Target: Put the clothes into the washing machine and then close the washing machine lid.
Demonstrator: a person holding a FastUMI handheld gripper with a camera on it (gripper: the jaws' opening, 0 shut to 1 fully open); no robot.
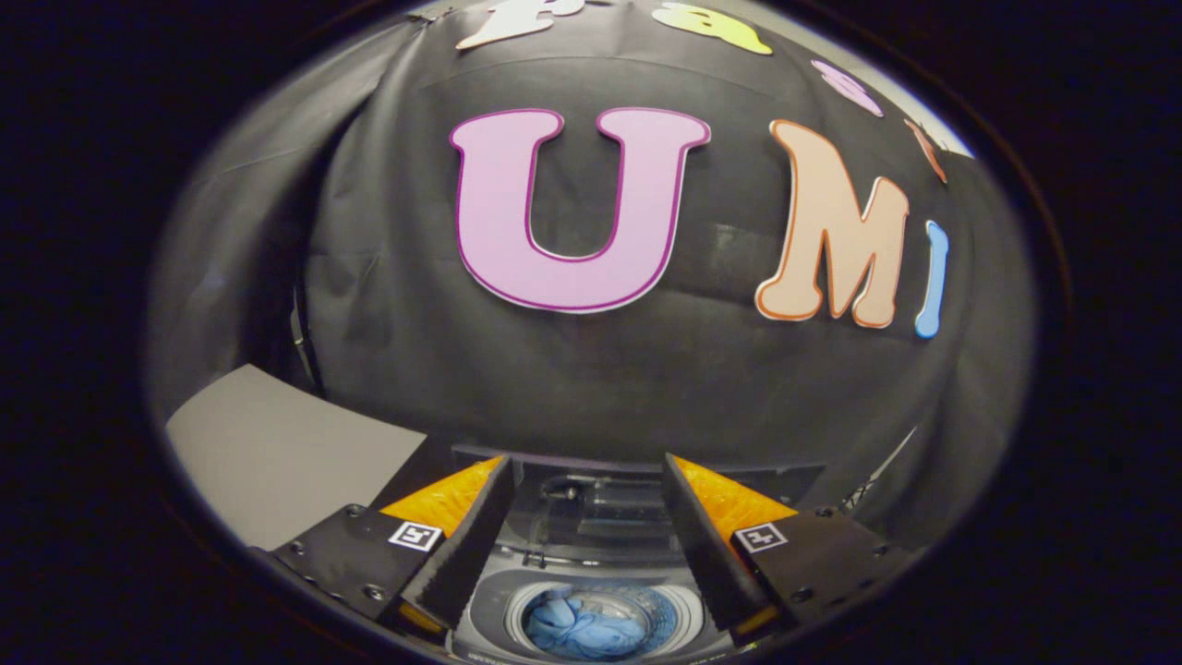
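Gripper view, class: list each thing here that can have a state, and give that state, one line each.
washing machine: drum open, seen from above between the fingers.
lid: raised, standing behind the drum, not yet closed.
blue clothes: lying bunched inside the drum.
gripper: open, fingers spread apart above the machine, holding nothing.

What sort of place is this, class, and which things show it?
Probably a staged laundry booth, not a real home. A small top-loading washing machine, lid up and blue clothes in its drum, stands before a black cloth wall. The open hand-held gripper hovers above it.
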